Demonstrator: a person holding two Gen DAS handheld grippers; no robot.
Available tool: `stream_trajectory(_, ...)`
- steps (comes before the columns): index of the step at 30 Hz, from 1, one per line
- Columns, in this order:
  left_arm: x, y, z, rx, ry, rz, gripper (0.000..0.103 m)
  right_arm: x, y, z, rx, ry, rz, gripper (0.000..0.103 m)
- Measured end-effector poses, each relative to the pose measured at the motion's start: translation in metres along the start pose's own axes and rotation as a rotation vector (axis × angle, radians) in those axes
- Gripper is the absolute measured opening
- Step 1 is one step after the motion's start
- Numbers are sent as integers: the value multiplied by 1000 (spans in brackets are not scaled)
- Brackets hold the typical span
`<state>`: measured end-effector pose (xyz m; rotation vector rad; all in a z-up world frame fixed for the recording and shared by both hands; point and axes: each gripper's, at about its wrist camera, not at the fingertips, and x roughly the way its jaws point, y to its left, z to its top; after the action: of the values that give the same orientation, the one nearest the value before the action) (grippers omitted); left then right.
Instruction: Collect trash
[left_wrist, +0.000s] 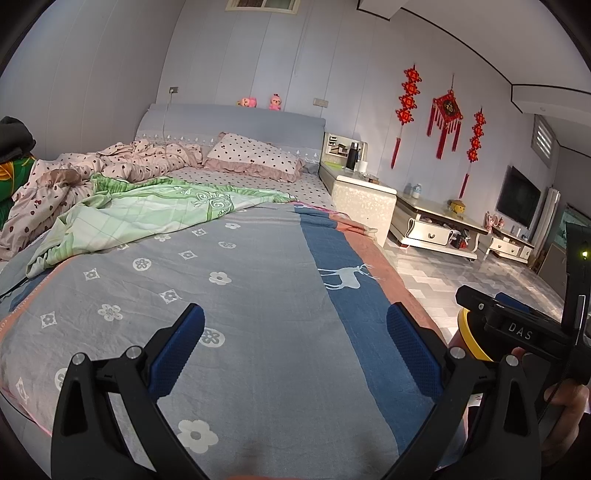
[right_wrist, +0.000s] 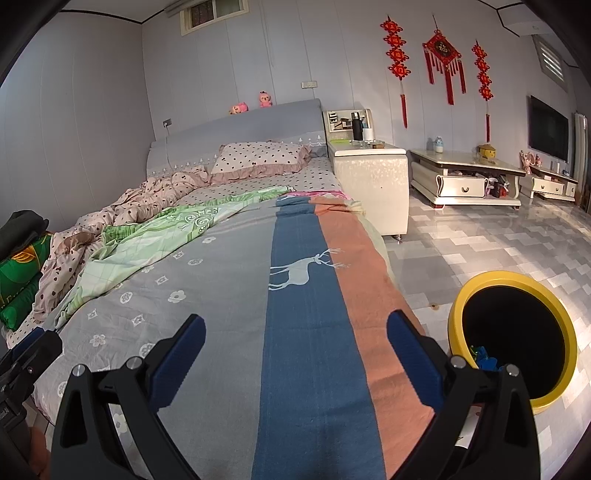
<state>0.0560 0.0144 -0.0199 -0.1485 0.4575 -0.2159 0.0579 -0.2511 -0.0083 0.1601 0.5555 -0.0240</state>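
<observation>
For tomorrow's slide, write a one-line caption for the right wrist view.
Open right tongs hover over the patterned bedspread, beside a yellow-rimmed trash bin on the tiled floor.

Bin (right_wrist: 513, 336) on floor, right of bed (right_wrist: 236, 295)

Surface and material findings: bedroom, both wrist views

Bed cover (right_wrist: 221, 273): woven cloth, matt, lightly creased. Floor (right_wrist: 480, 236): glossy tile, reflective. Bin (right_wrist: 456, 314): smooth yellow plastic rim, dark inside. Left tongs (left_wrist: 295, 354) and right tongs (right_wrist: 295, 354): matt black plastic arms, bright metal screws, blue textured rubber-like pads (left_wrist: 177, 354). Nightstand (right_wrist: 373, 184): pale, speckled, semi-gloss front.
</observation>
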Motion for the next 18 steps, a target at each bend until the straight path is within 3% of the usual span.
stream_trajectory(18,2,-2,-3,-1,3,-3,95,1,-2,-1,8,4,-2,95)
